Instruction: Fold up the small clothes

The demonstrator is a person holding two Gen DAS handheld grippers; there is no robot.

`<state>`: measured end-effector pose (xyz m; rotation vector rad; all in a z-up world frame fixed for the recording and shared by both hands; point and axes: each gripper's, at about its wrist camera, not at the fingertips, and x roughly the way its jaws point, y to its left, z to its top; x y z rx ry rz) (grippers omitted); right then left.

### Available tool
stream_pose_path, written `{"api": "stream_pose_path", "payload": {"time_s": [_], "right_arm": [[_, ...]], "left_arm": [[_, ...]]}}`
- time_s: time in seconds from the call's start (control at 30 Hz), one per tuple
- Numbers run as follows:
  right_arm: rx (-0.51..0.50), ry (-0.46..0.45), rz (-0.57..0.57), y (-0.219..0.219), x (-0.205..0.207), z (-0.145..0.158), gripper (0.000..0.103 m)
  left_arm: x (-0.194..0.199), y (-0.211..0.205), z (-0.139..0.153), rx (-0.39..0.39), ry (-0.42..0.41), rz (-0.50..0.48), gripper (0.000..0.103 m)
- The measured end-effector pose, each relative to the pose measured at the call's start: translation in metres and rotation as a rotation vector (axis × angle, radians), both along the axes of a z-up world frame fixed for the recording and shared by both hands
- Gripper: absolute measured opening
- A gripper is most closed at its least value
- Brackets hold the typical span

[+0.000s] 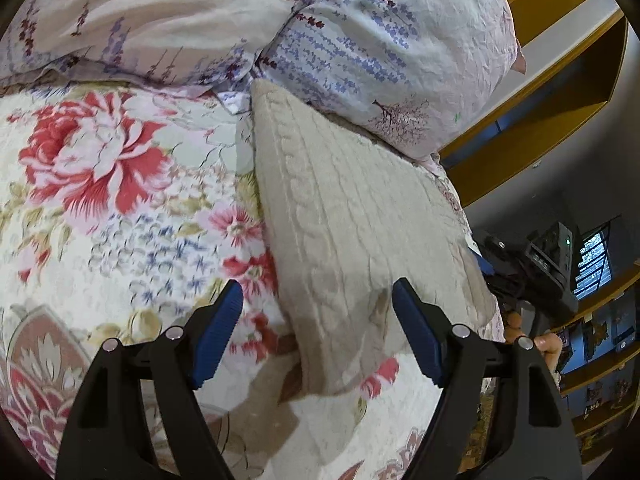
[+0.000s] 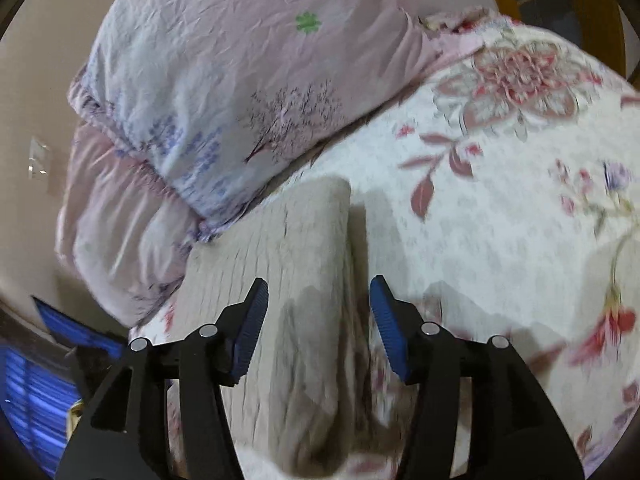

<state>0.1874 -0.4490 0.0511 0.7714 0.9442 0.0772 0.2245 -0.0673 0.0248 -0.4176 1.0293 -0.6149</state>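
A cream cable-knit garment [image 1: 352, 216] lies folded flat on a floral bedspread [image 1: 120, 208]. My left gripper [image 1: 318, 300] is open and empty, its blue pads just above the garment's near corner. The right gripper [image 1: 540, 264] shows at the garment's right edge in the left wrist view. In the right wrist view the same garment [image 2: 296, 264] lies below my right gripper [image 2: 318, 296], which is open and empty, with the garment's right edge between its pads. The right view is motion-blurred.
A pale floral pillow [image 1: 380, 40] rests against the garment's far end and also shows in the right wrist view [image 2: 224, 92]. Bunched pink bedding [image 2: 116, 208] lies beside it. Yellow wooden shelving [image 1: 560, 112] stands to the right of the bed.
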Motion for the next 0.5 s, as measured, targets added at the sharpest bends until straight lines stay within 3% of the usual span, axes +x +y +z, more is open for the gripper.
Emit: {"api": "stream_pose_path", "payload": {"time_s": [0.13,0.33,0.37,0.4,0.43,0.47,0.5], "right_arm": [[0.048,-0.006,0.041,0.003,-0.023,-0.002,0.055],[0.038,0.018,0.105,0.022,-0.043,-0.008,0.054],[0.029,0.020,0.116,0.026,-0.045,-0.009,0.051],[0.012,0.021,0.129,0.030,-0.046,-0.009,0.034],[-0.008,0.025,0.132,0.032,-0.046,-0.009,0.021],[-0.054,0.023,0.130,0.035,-0.046,-0.006,0.018],[-0.077,-0.003,0.124,0.036,-0.046,0.000,0.014]], "left_arm": [[-0.009,0.001,-0.002,-0.005,0.025,-0.004,0.074],[-0.017,-0.006,-0.009,-0.021,0.075,-0.041,0.059],[-0.018,-0.007,-0.010,-0.020,0.080,-0.046,0.052],[-0.019,-0.008,-0.012,-0.021,0.085,-0.053,0.049],[-0.020,-0.010,-0.013,-0.025,0.087,-0.064,0.037],[-0.021,-0.012,-0.013,-0.030,0.089,-0.077,0.027],[-0.022,-0.013,-0.012,-0.023,0.083,-0.082,0.026]]}}
